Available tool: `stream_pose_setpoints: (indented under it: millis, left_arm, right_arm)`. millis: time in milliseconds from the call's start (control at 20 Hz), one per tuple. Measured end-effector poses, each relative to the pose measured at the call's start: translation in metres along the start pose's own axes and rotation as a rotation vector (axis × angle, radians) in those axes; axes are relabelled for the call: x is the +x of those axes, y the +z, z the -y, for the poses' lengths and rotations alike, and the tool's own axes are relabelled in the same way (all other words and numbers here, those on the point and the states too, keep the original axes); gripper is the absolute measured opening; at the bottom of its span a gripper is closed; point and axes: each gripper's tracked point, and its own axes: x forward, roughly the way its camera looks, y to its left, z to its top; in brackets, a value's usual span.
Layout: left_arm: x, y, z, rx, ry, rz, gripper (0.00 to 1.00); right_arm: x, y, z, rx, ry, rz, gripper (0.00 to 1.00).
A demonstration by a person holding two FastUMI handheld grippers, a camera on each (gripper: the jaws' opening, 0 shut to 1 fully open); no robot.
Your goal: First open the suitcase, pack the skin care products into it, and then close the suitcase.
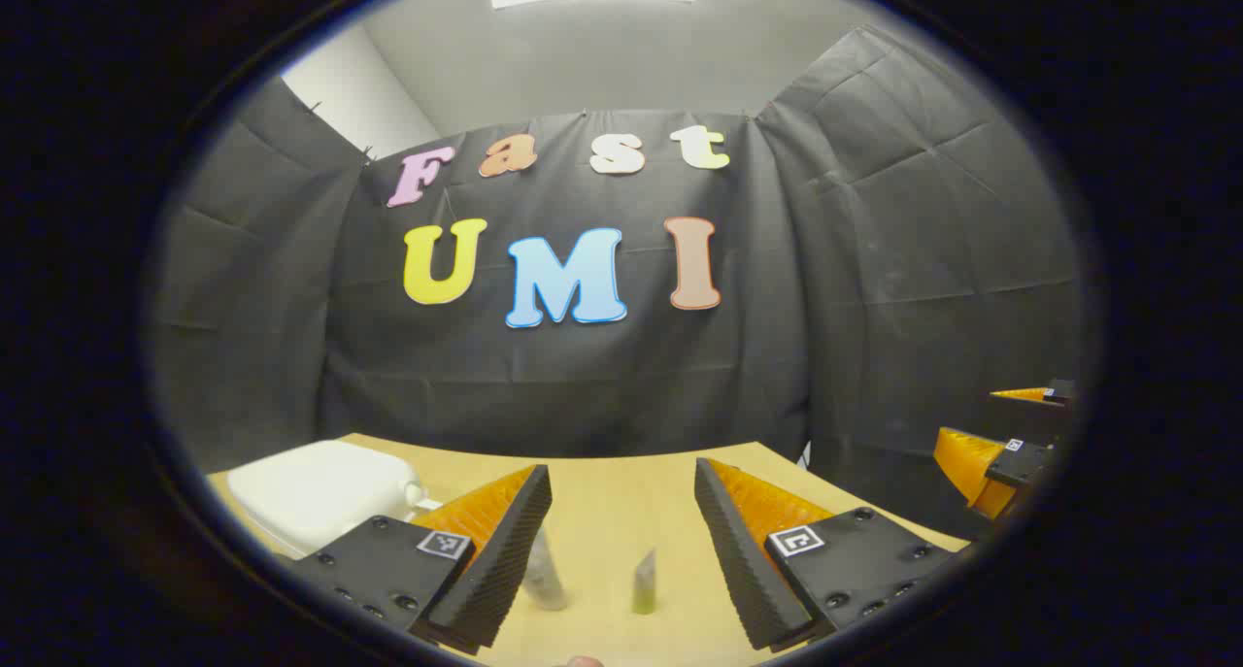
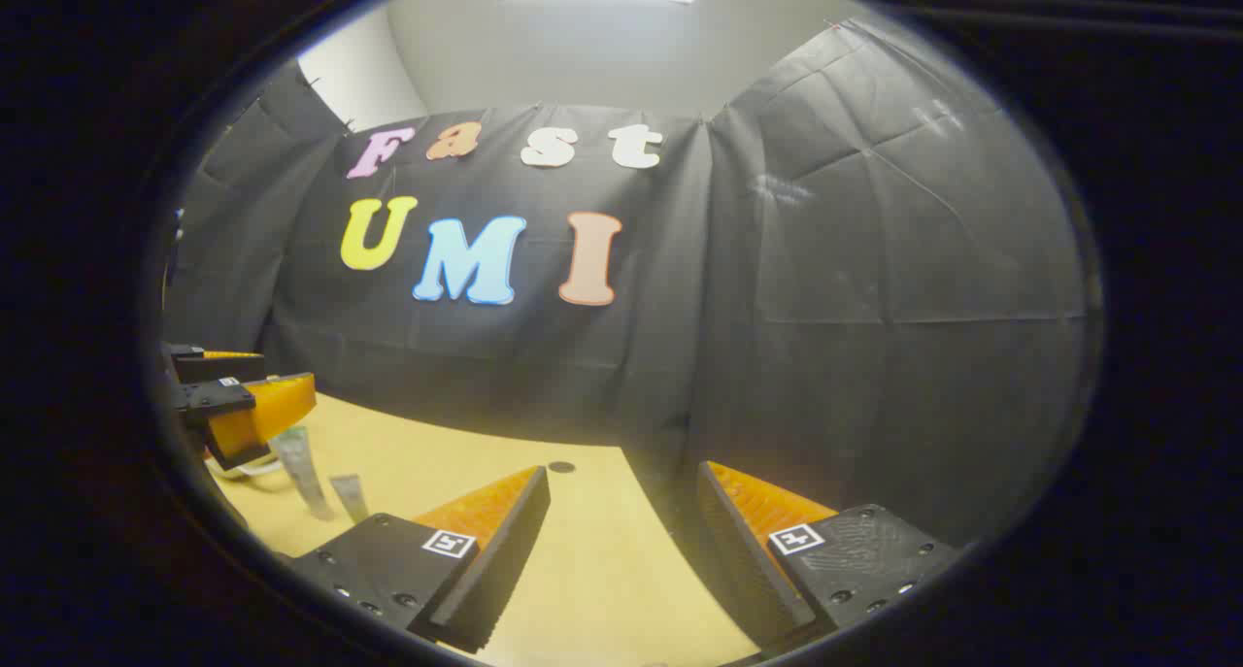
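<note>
Skin care products stand on the wooden table (image 1: 602,492): in the left gripper view a grey tube (image 1: 544,575) and a smaller greenish tube (image 1: 645,584) rise upright between the left gripper's (image 1: 621,531) spread fingers, touching neither. The grey tube is just beside the left-hand finger, the greenish one nearer the middle of the gap. A white suitcase (image 1: 325,492) lies closed on the table to the left, past that finger (its rounded corner faces the camera). The right gripper (image 1: 1000,453) shows at the right edge of this view, held over the table's edge. In the right gripper view, the right gripper's (image 2: 621,531) fingers stand wide apart over bare tabletop, holding nothing, and both tubes show far left below the left gripper.
</note>
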Motion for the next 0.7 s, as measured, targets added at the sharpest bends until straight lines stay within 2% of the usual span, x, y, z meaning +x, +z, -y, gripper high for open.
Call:
stream_pose_setpoints:
  millis: [150, 350, 550, 700]
  left_arm:
    - [-0.013, 0.009, -0.052, -0.037, -0.006, -0.024, 0.94]
    - [-0.023, 0.03, -0.123, -0.053, 0.022, -0.036, 0.96]
    - [-0.022, 0.046, -0.156, -0.062, 0.036, -0.041, 0.96]
    - [-0.017, 0.062, -0.179, -0.039, 0.096, -0.03, 0.95]
  right_arm:
    - [-0.008, 0.021, -0.047, 0.009, 0.014, 0.018, 0.93]
    - [-0.016, 0.053, -0.093, -0.004, 0.051, 0.041, 0.94]
    - [-0.015, 0.072, -0.121, -0.015, 0.096, 0.029, 0.94]
    - [-0.008, 0.088, -0.137, -0.001, 0.148, 0.03, 0.93]
